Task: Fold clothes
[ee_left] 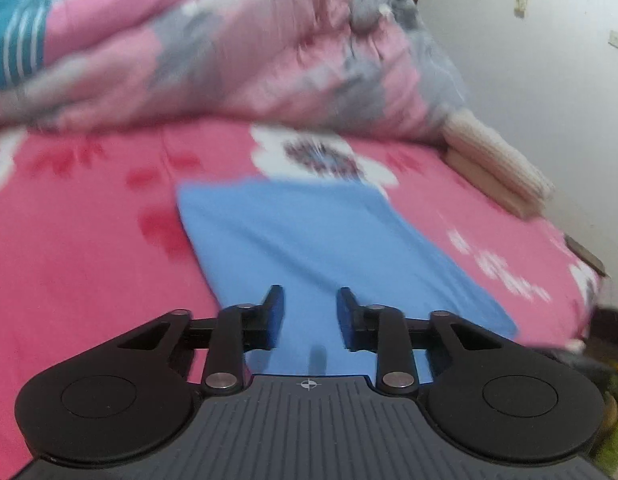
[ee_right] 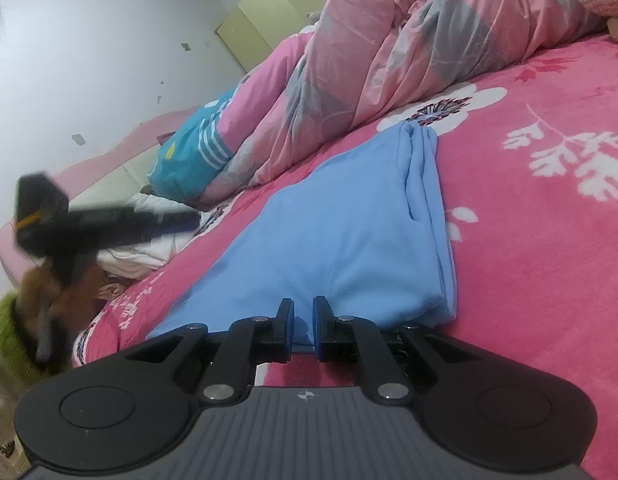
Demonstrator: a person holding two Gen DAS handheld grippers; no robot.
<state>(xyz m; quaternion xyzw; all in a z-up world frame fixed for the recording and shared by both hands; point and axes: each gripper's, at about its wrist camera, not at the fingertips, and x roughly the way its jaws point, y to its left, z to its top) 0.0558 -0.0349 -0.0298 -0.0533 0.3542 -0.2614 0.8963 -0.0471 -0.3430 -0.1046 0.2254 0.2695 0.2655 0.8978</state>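
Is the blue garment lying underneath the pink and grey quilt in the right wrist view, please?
No, the blue garment lies uncovered on the pink floral bedsheet, beside the pink and grey quilt.

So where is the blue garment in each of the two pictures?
Left wrist view: the blue garment lies at lower centre, reaching under the camera.
Right wrist view: it runs from the centre to the lower middle, its folded edge on the right.
Shared landmark: the white flower print at its far end.

White wall (ee_right: 89,60), pale green wardrobe (ee_right: 265,28), pink floral bed (ee_left: 89,260).
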